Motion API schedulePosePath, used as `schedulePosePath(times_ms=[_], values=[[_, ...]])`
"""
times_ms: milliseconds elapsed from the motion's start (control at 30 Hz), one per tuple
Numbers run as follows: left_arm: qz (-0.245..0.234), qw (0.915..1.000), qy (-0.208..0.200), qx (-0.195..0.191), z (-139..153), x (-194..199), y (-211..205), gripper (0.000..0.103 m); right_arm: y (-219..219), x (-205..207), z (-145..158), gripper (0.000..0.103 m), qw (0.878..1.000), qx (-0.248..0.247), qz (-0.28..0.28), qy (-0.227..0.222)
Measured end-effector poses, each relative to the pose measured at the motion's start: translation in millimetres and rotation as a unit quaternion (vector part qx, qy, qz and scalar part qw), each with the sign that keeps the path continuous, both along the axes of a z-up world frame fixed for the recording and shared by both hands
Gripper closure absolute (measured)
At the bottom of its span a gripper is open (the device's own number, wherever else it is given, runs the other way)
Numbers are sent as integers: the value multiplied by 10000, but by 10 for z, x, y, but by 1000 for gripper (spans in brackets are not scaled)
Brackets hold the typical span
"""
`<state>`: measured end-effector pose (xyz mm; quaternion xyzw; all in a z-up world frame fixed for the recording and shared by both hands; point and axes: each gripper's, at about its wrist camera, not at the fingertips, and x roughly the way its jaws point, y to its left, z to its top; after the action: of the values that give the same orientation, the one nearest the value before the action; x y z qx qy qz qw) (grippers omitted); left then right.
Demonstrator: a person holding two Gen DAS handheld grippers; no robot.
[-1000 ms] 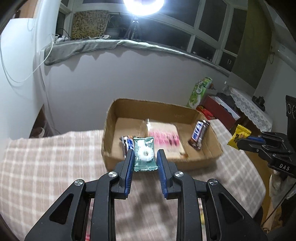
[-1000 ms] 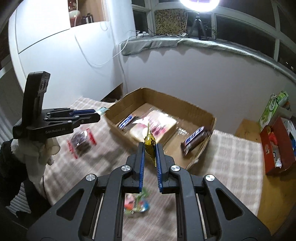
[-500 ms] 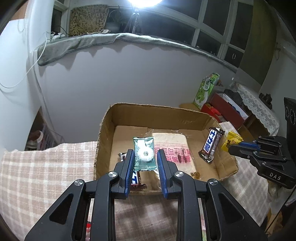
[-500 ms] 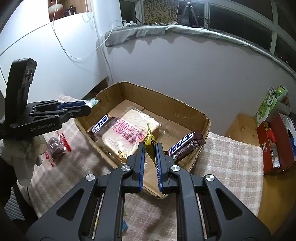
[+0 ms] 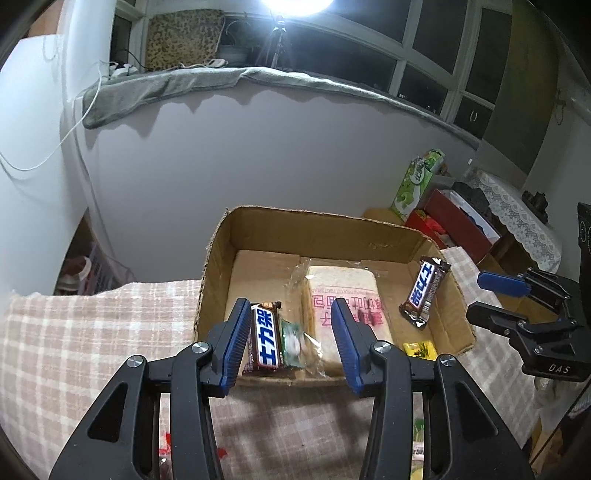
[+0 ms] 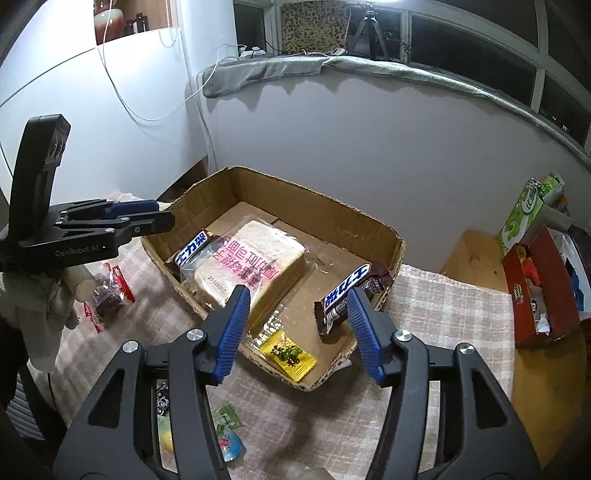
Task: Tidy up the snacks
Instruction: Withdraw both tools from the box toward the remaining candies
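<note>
My left claw (image 5: 290, 341) is opening, nothing held, over the box (image 5: 317, 221) near edge | my right claw (image 6: 297, 326) is opening, empty | green candy (image 5: 291, 343) and yellow candy (image 6: 288, 350) lie inside | only right view shows loose snacks (image 6: 225, 432) on the cloth (image 6: 443, 306).

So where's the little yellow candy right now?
The yellow candy lies flat inside the cardboard box, at its near corner in the right wrist view, beside the bread pack.

A bright lamp (image 5: 295, 5) on the far windowsill blows out to white glare; the room stays dim, windows black, fisheye bending edges, focus sharp.
</note>
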<state>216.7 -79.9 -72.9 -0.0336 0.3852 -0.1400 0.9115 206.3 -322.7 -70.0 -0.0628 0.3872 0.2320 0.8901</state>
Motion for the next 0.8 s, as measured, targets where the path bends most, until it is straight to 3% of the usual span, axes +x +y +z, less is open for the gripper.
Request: schedulePosePath(times_ms=[333, 633, 767, 800], values=[[-77, 9999, -63, -134, 72, -301, 35, 60, 30, -302, 56, 46, 9998, -16, 204, 21], [-189, 9994, -23, -278, 16, -685, 44, 60, 37, -609, -112, 46, 9983, 142, 411, 390], [-192, 9988, 74, -439, -79, -840, 59, 60, 91, -760, -286, 76, 9958, 302, 526, 679], [-194, 9986, 96, -479, -105, -879, 65, 60, 116, -782, -320, 77, 9954, 303, 544, 724]])
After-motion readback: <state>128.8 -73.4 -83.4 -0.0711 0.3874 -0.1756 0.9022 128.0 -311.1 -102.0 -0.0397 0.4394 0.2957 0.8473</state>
